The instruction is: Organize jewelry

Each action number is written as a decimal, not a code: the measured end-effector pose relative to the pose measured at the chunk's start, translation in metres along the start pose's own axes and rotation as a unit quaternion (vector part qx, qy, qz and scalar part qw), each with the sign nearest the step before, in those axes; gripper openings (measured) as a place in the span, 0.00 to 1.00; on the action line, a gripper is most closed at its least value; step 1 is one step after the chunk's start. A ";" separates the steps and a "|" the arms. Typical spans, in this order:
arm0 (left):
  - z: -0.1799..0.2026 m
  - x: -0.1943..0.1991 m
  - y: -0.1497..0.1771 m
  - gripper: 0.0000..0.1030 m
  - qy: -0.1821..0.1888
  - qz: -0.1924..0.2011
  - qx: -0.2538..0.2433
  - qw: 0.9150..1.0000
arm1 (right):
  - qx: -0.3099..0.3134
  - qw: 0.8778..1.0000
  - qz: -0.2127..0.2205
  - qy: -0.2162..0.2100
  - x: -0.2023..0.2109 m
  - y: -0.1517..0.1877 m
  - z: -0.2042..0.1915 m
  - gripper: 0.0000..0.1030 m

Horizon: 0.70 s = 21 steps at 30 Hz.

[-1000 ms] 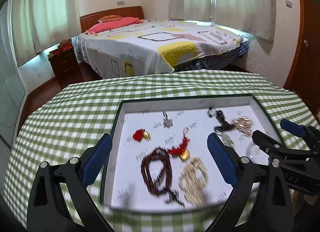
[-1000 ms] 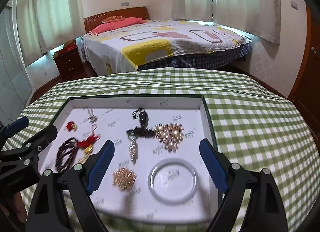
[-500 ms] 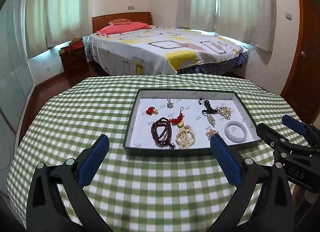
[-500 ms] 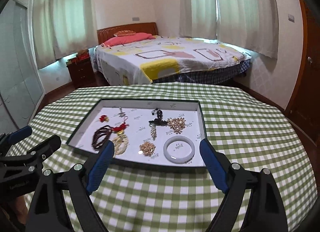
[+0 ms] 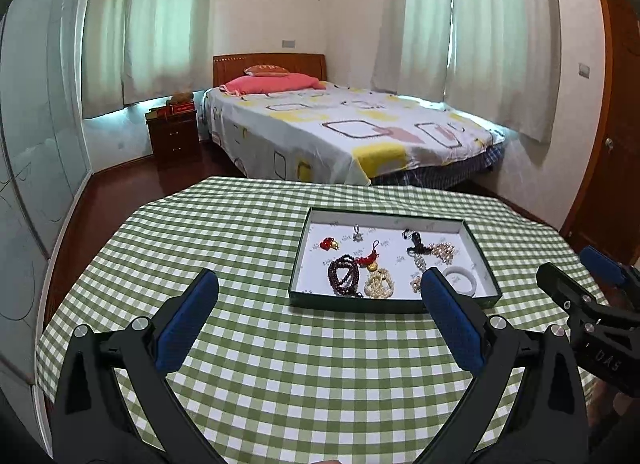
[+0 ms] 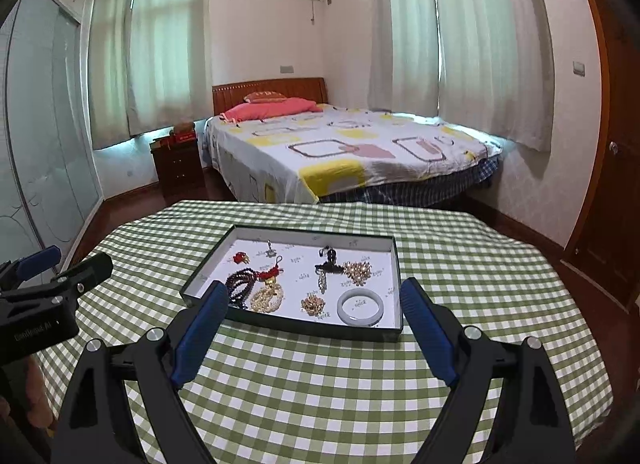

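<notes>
A shallow dark-green tray (image 5: 394, 306) (image 6: 296, 326) with a white floor sits on the green checked tablecloth. It holds several pieces: a dark bead bracelet (image 5: 343, 275) (image 6: 240, 284), a pearl bracelet (image 5: 379, 284) (image 6: 267, 298), a white jade bangle (image 5: 464, 281) (image 6: 360, 306), a red charm (image 5: 329, 243) (image 6: 240, 258), gold clusters (image 6: 357, 270) and a black pendant (image 6: 330, 260). My left gripper (image 5: 320, 304) is open and empty, back from the tray's near left. My right gripper (image 6: 312, 318) is open and empty, just short of the tray's near edge.
The round table (image 5: 240, 232) carries the checked cloth; its edge drops off all round. A bed (image 5: 340, 132) stands behind it, a dark nightstand (image 5: 174, 132) to the left, a wooden door (image 5: 616, 136) at the right.
Both grippers have pulled back and up from over the tray. The tray now looks small and far, with more tablecloth in front. Both stay open and empty.
</notes>
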<state>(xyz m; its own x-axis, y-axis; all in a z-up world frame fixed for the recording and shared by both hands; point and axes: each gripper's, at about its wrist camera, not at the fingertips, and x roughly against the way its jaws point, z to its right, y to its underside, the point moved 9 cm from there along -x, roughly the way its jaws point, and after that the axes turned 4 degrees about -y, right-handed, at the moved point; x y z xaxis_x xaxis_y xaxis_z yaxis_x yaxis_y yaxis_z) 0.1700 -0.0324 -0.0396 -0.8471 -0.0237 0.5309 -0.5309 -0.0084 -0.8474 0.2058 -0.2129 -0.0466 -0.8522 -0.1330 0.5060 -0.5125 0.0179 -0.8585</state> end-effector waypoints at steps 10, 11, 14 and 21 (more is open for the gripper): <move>0.000 0.026 -0.008 0.96 0.004 0.023 -0.010 1.000 | 0.007 1.000 0.024 0.012 0.027 -0.005 -0.001 0.83; 0.000 0.027 -0.007 0.96 0.005 0.023 -0.011 1.000 | 0.008 1.000 0.026 0.013 0.029 -0.005 -0.001 0.83; 0.002 0.031 -0.006 0.96 0.007 0.025 -0.014 1.000 | 0.009 0.999 0.029 0.015 0.033 -0.004 -0.002 0.83; 0.003 0.039 -0.006 0.96 0.009 0.033 -0.015 0.999 | 0.011 0.999 0.032 0.017 0.038 -0.004 -0.004 0.83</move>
<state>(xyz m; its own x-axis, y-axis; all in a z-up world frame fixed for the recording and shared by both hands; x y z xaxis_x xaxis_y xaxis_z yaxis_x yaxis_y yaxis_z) 0.1401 -0.0358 -0.0135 -0.8804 -0.0059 0.4741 -0.4741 0.0233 -0.8801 0.1752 -0.2142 -0.0242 -0.8869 -0.0989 0.4513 -0.4539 0.0039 -0.8911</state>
